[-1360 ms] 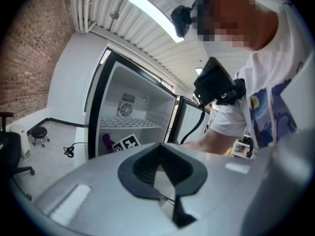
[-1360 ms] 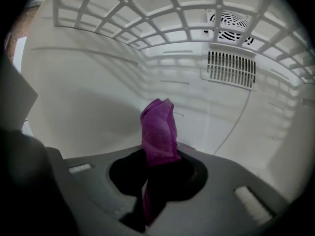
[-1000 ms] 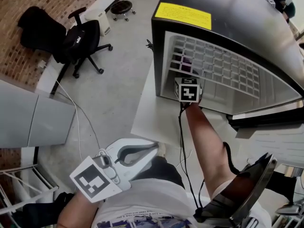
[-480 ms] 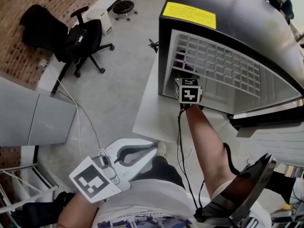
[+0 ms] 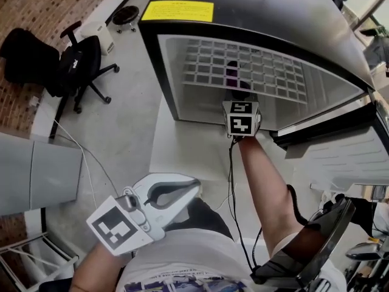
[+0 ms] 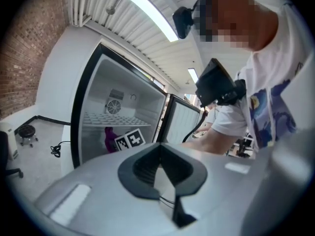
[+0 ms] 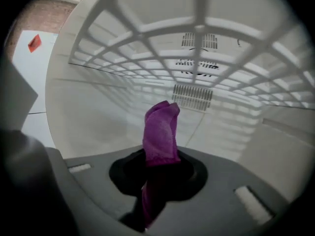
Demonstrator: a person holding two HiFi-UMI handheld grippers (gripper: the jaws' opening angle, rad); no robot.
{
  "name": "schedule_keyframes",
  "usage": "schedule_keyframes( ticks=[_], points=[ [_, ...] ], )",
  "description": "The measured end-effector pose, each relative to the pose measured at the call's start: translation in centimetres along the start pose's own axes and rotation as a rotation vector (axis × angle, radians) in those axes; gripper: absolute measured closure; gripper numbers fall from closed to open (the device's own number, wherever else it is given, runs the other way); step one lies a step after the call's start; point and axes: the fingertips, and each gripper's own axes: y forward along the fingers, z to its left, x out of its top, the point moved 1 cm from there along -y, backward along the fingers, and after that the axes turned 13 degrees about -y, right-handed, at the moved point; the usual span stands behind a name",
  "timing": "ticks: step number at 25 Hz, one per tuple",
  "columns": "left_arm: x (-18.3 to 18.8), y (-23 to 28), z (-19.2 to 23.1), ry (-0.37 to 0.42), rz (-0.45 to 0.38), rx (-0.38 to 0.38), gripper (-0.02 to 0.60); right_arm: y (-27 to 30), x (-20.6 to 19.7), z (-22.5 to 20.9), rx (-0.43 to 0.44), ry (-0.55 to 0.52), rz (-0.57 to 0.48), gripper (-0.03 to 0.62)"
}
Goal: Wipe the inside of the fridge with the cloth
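The black fridge (image 5: 273,5) stands open, its white inside crossed by a wire shelf (image 5: 243,72). My right gripper (image 5: 237,93) reaches in under that shelf, marker cube toward me, and is shut on a purple cloth (image 5: 233,75). In the right gripper view the cloth (image 7: 161,132) sticks up out of the gripper (image 7: 160,167) before the vented back wall (image 7: 193,97), under the shelf (image 7: 197,28). My left gripper (image 5: 193,189) hangs low by my body, shut and holding nothing. The left gripper view shows that gripper (image 6: 160,163), the fridge (image 6: 88,107) and the cloth (image 6: 109,139) beyond.
The fridge door (image 5: 346,157) swings open at right. A black office chair (image 5: 76,62), a stool (image 5: 124,14) and a white box (image 5: 100,35) stand on the concrete floor at left. A cable (image 5: 232,181) runs along my right arm.
The right gripper with the cloth has slid from the fridge's left side toward its middle under the shelf. My head has shifted, so the fridge sits more centrally. The left gripper stays put.
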Motion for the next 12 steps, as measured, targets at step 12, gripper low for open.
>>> schedule_keyframes(
  ticks=[12],
  points=[
    [0.3,4.5,-1.5,0.037,0.048,-0.121,0.575,-3.4,-8.5,-9.3,-0.221,0.017,0.219,0.54]
  ],
)
